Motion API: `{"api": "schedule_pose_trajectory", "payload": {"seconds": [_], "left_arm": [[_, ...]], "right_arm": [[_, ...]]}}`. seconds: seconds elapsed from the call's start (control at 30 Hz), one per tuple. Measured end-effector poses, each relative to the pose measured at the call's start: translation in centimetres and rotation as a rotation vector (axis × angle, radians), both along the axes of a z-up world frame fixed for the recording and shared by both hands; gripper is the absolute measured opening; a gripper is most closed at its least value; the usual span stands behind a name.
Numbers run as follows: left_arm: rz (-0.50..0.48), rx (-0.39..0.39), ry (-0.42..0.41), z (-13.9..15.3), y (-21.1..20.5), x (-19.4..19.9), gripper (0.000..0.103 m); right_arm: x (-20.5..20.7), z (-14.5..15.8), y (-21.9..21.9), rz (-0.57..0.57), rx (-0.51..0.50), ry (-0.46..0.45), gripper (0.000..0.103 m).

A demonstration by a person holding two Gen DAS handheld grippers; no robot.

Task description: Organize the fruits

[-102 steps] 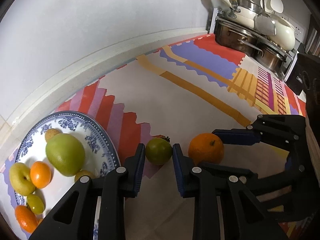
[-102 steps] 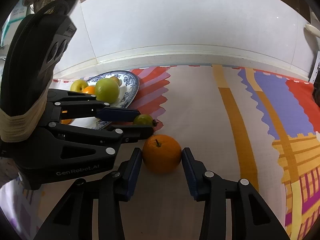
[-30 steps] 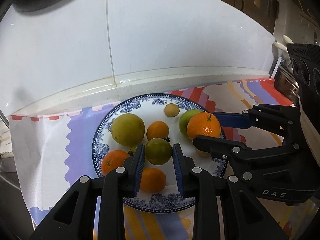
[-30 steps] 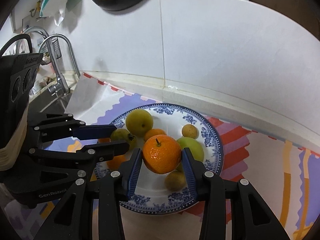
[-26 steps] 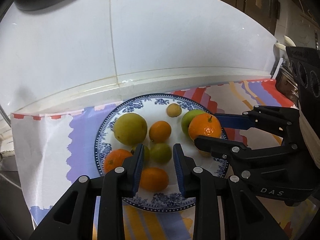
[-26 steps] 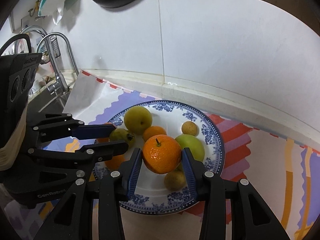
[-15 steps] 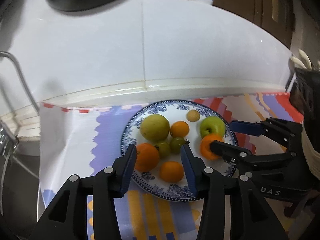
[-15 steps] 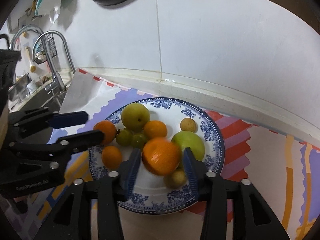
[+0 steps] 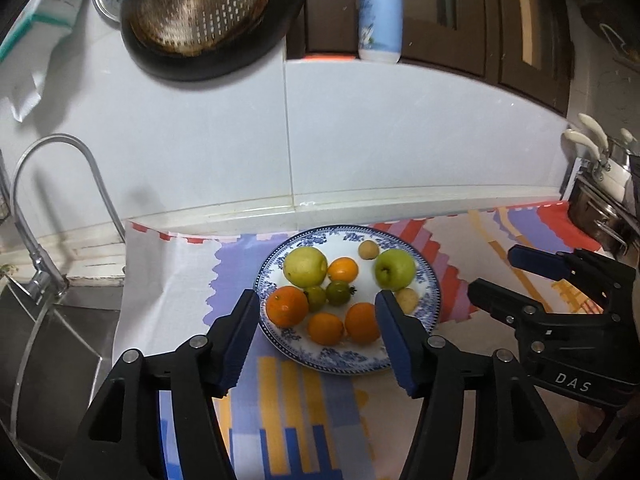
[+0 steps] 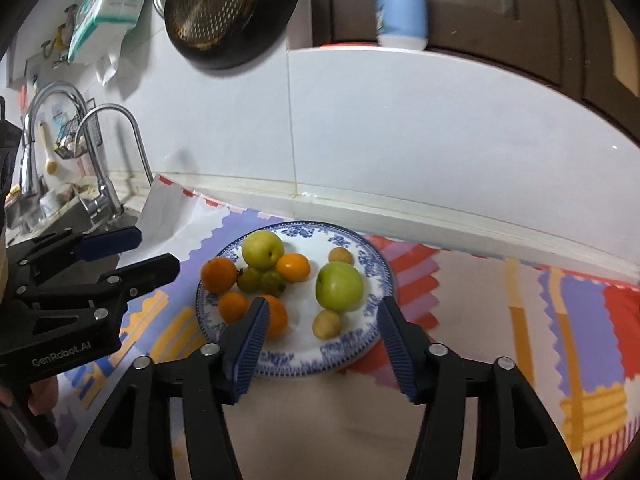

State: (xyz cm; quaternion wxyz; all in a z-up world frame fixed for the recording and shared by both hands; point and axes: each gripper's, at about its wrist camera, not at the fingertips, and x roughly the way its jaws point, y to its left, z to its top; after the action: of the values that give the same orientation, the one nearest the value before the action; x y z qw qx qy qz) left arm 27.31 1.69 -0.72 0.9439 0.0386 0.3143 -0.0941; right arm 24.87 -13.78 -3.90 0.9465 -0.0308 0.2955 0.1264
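Note:
A blue-and-white plate [image 9: 434, 300] on the striped mat holds several fruits: a green apple [image 9: 394, 267], a yellow-green fruit [image 9: 305, 266], oranges and small tan ones. The small green fruit [image 9: 339, 292] lies mid-plate, also seen in the right wrist view [image 10: 273, 282]. The large orange [image 10: 276, 316] rests at the plate's near left. My left gripper [image 9: 315, 300] hovers above the plate's near side, jaws opening, nothing between them. My right gripper [image 10: 322, 308] does the same, jaws opening and empty. Each shows in the other's view: right gripper [image 9: 496, 270], left gripper [image 10: 154, 249].
A faucet [image 9: 40, 240] and sink lie left of the mat [image 9: 300, 420]. A white tiled wall rises behind the plate, with a hanging colander [image 9: 192, 4] and a blue bottle [image 9: 380, 16] above. Pots [image 9: 600, 200] stand at the far right.
The left gripper let the small green fruit go and the right gripper let the large orange go, both onto the plate. Both grippers opened wider and drew back and up.

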Motion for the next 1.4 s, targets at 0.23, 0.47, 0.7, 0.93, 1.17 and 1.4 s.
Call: {"api": "schedule_pose_trajectory", "payload": {"seconds": [0.23, 0.47, 0.7, 0.93, 1.17, 1.4], "left_arm": [[0.02, -0.005, -0.051, 1.9, -0.5, -4.2, 0.072], [0.026, -0.014, -0.086, 3.2, -0.6, -8.3, 0.085], [0.039, -0.034, -0.106, 4.0, -0.6, -11.5, 0.097], [0.039, -0.037, -0.099, 4.0, -0.7, -13.4, 0.103], [0.031, -0.024, -0.098, 3.9, -1.2, -14.7, 0.103], [0.032, -0.013, -0.12, 4.2, -1.4, -15.7, 0.103]], "right_arm": [[-4.8, 1.9, -1.4, -0.068, 0.011, -0.044, 0.071], [-9.6, 3.2, -2.3, -0.121, 0.01, -0.081, 0.08], [-13.3, 3.8, -2.7, -0.146, 0.024, -0.089, 0.087], [-15.7, 4.0, -3.3, -0.182, 0.025, -0.093, 0.089], [-17.4, 3.9, -3.7, -0.199, 0.025, -0.091, 0.089], [-18.4, 4.2, -4.3, -0.217, 0.028, -0.103, 0.089]]}}
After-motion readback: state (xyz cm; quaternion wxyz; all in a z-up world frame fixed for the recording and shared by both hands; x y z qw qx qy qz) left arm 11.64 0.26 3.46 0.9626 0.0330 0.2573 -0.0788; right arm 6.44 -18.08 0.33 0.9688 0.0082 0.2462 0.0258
